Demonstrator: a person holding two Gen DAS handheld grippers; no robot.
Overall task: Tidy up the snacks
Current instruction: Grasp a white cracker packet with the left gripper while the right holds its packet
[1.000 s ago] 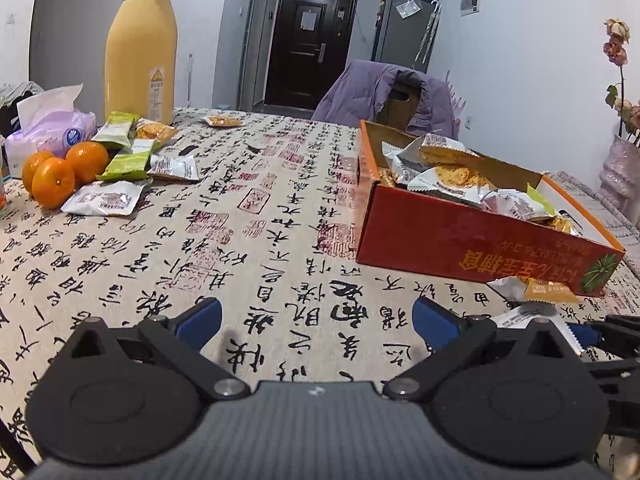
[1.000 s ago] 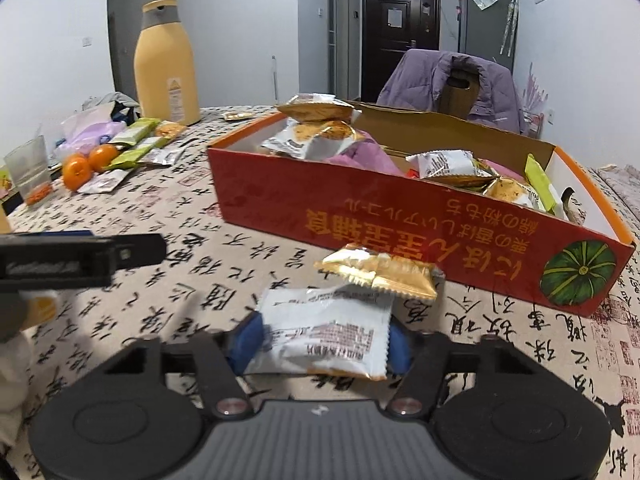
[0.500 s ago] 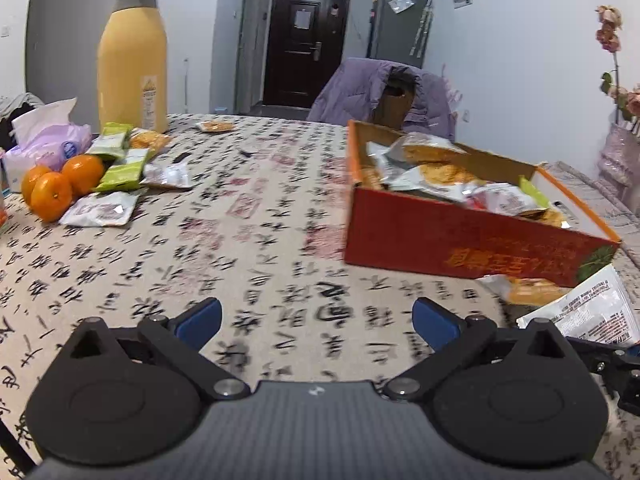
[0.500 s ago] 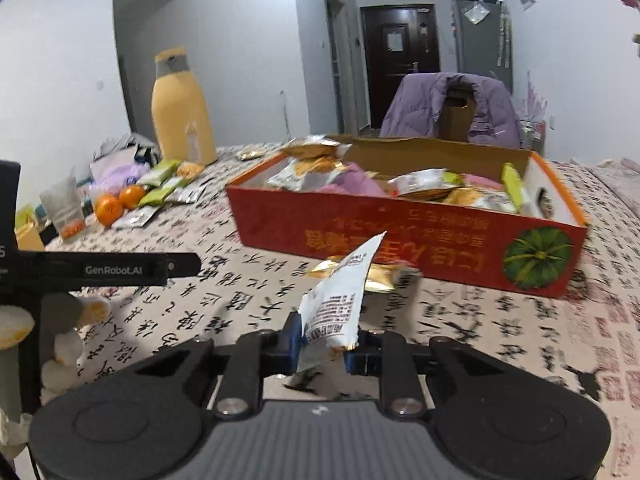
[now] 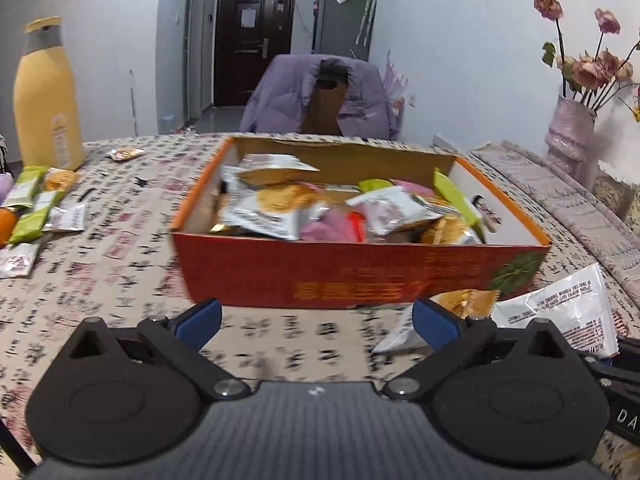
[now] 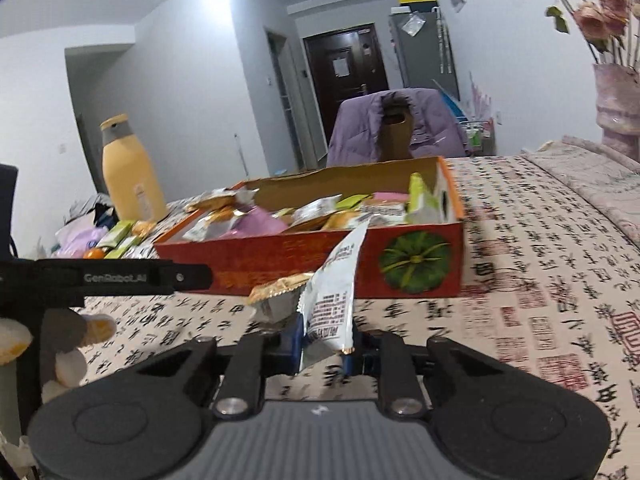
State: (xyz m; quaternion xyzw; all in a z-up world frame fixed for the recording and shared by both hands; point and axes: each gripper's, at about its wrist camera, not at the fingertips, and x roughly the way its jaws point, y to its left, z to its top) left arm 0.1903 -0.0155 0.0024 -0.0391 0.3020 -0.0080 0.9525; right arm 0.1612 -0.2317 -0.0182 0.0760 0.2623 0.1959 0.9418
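A white foil snack packet (image 6: 332, 300), crinkled and printed with small text, is clamped upright in the closed right gripper (image 6: 325, 346) just before the red cardboard snack box (image 6: 320, 256), into which a lift over the near wall is judged next, while the left gripper (image 5: 316, 322) is held open and empty.

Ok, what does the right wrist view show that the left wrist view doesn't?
Only the right wrist view shows the right tool shut on the white snack packet, and the pumpkin print on the box end. Only the left wrist view shows the left tool open with nothing between its fingers. Both show the red snack box, the gold packet before it, and the yellow bottle.
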